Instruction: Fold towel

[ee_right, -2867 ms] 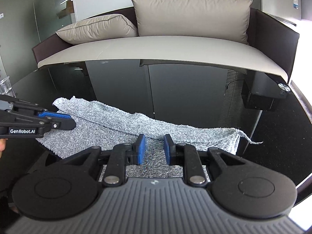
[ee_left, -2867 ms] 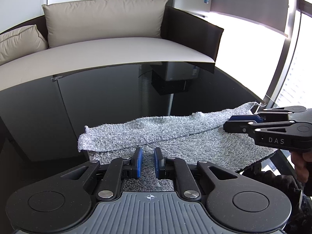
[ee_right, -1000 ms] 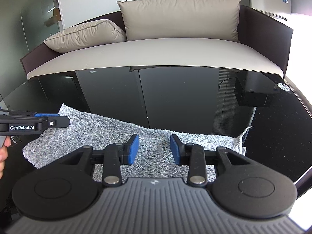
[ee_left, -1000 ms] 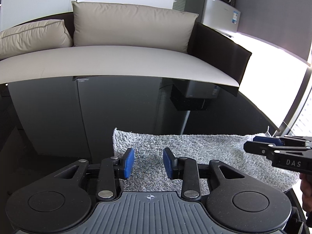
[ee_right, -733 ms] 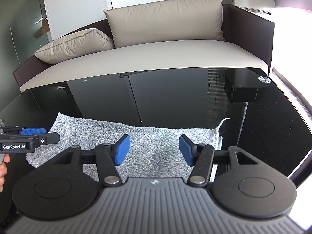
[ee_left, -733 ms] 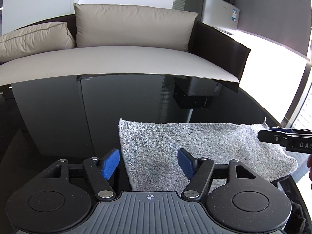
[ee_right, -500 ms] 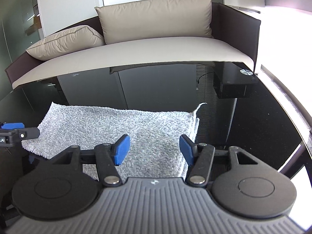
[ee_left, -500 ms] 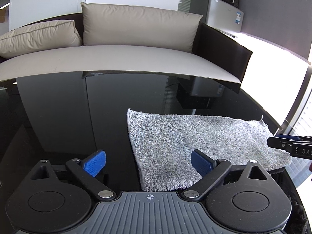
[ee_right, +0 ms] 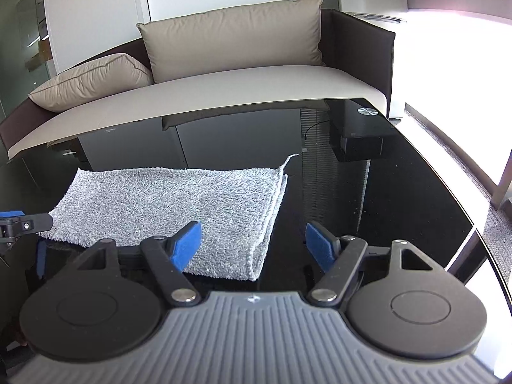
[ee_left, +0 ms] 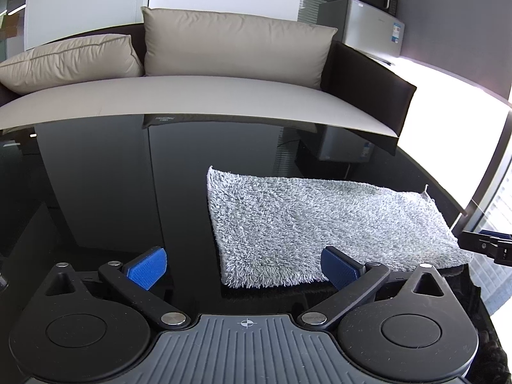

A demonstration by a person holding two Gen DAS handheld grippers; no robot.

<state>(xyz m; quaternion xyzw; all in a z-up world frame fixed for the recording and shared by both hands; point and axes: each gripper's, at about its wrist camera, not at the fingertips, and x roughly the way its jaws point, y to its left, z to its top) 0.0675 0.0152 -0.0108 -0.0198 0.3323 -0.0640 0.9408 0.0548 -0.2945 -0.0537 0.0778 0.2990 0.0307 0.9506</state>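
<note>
A grey fluffy towel [ee_left: 323,220] lies folded in a flat rectangle on the black glass table [ee_left: 105,192]; it also shows in the right wrist view [ee_right: 179,204], its doubled edge to the right. My left gripper [ee_left: 244,267] is open and empty, just in front of the towel's near left corner. My right gripper [ee_right: 252,248] is open and empty, straddling the towel's near right corner, its left pad above the cloth. The tip of each gripper shows in the other's view: the right one [ee_left: 486,244] and the left one [ee_right: 22,224].
A beige sofa [ee_left: 198,102] with cushions stands behind the table. A fridge with a microwave [ee_left: 361,22] is at the back right. The table's right edge [ee_right: 464,211] runs close to the right gripper. A small metal disc [ee_right: 367,111] lies at the far corner.
Both grippers have let go of the towel, opened wide and drawn back and apart. The towel, earlier lifted and half folded, now lies flat and folded.
</note>
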